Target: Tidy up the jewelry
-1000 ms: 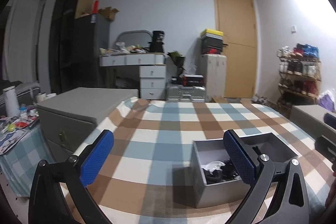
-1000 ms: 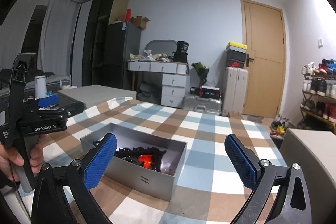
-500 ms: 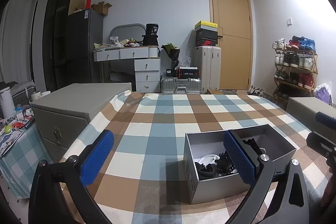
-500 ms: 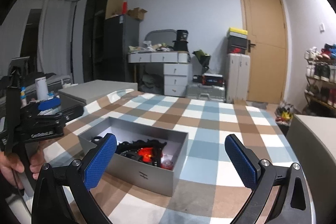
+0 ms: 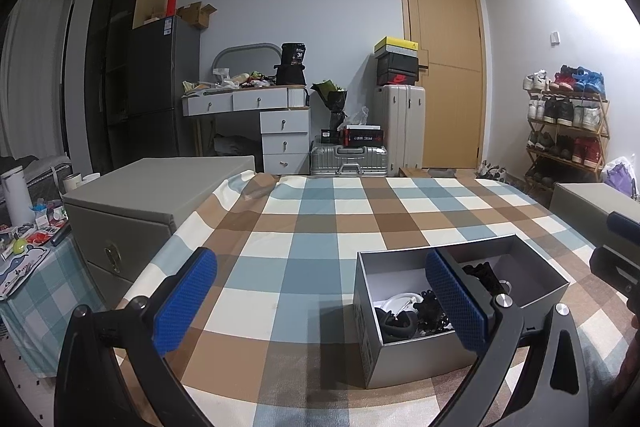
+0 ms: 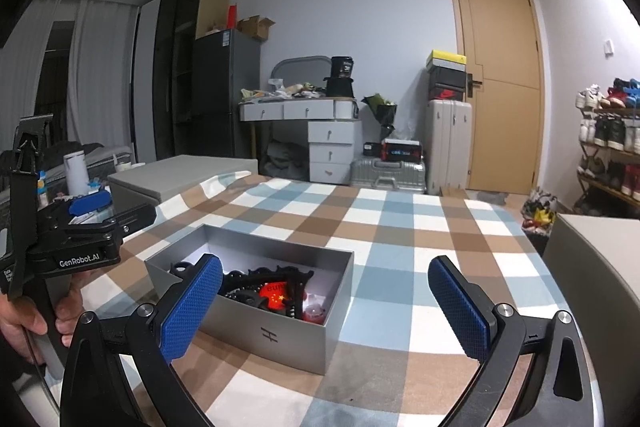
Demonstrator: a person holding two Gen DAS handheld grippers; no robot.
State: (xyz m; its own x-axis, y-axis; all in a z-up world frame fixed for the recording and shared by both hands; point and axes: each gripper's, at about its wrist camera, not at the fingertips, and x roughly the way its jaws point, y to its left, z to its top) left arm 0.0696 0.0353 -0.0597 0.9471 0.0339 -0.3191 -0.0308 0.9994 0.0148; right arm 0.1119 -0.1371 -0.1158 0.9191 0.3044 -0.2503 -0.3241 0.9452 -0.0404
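While both tools (image 5: 320, 301) (image 6: 326, 301) gape wide and empty, the grey box (image 6: 280, 337) sits mid-cloth (image 5: 320, 223), edges free.

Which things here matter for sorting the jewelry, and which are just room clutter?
For the job:
- grey box, open, on the checked cloth
- tangle of dark pieces in it, with a red item
- left gripper and right gripper, both open and empty

Lying about:
- suitcases
- shoe rack
- drawer desk
- white bottle
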